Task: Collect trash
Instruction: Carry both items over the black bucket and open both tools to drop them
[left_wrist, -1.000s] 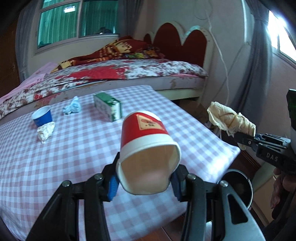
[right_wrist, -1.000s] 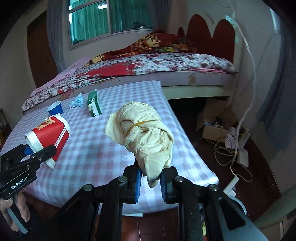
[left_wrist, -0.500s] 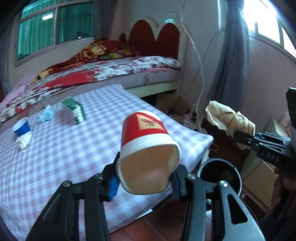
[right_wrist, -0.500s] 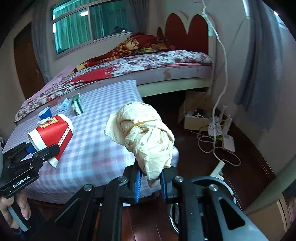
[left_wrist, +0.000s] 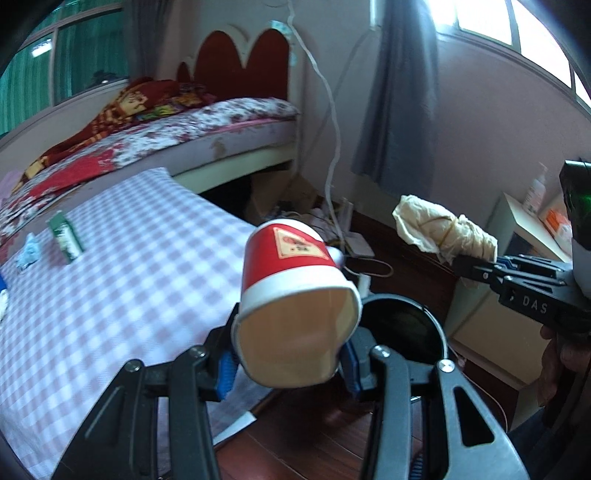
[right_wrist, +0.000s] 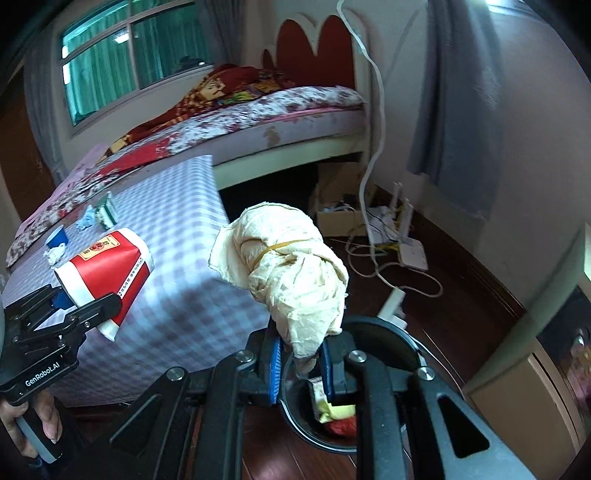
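Beside the checked table: both grippers carry trash above a round black bin.

Left gripper (left_wrist: 290, 363) pinches a red paper cup with a white rim band (left_wrist: 295, 295) by its squashed, oval mouth, cup lying tilted, base pointing away. Right gripper (right_wrist: 301, 363), jaws pressed together, clamps the tail of a crumpled cream paper wad bound by a yellow rubber band (right_wrist: 291, 273). The round black bin (right_wrist: 406, 341) stands on dark wooden floor directly below, holding yellow and red scraps. A green carton (left_wrist: 65, 240) and a blue crumpled scrap (left_wrist: 28, 253) lie on the lilac gingham tablecloth (left_wrist: 122, 288).
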